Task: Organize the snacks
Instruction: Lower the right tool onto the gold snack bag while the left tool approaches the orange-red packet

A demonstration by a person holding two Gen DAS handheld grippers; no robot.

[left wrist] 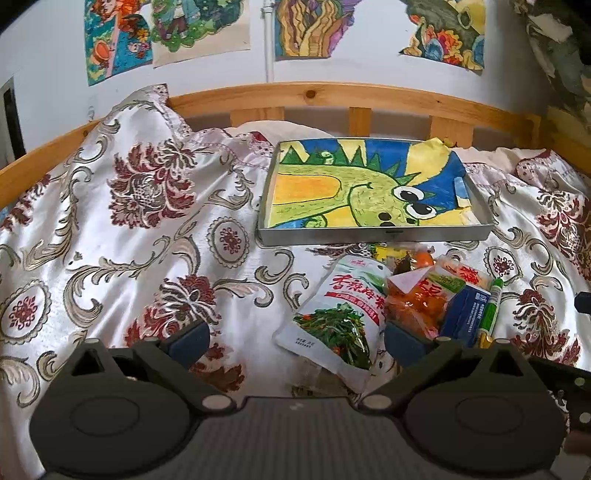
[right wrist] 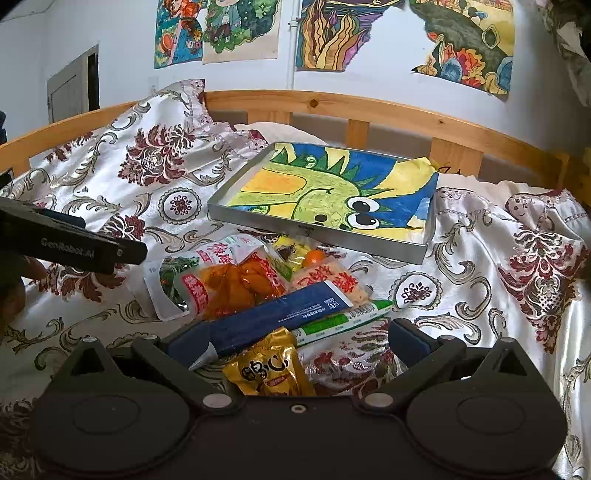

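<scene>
A pile of snacks lies on the bedspread in front of a metal tray [left wrist: 373, 233] [right wrist: 317, 232] lined with a dinosaur drawing. The pile holds a white seaweed packet [left wrist: 336, 314] [right wrist: 162, 291], an orange snack bag [left wrist: 417, 299] [right wrist: 240, 280], a blue box [left wrist: 463, 314] [right wrist: 266, 321], a green-and-white tube [left wrist: 491, 310] [right wrist: 343, 319] and a gold packet [right wrist: 269, 365]. My left gripper [left wrist: 295, 339] is open, low over the bedspread, the seaweed packet between its fingers. My right gripper [right wrist: 295, 339] is open over the gold packet and blue box. The left gripper's body [right wrist: 70, 243] shows at left.
A floral satin bedspread [left wrist: 129, 240] [right wrist: 498, 266] covers the bed, rumpled at the far left. A wooden headboard rail [left wrist: 314, 96] [right wrist: 369, 107] runs behind the tray. Drawings [right wrist: 332, 33] hang on the wall. A person's hand [right wrist: 14, 288] is at the left edge.
</scene>
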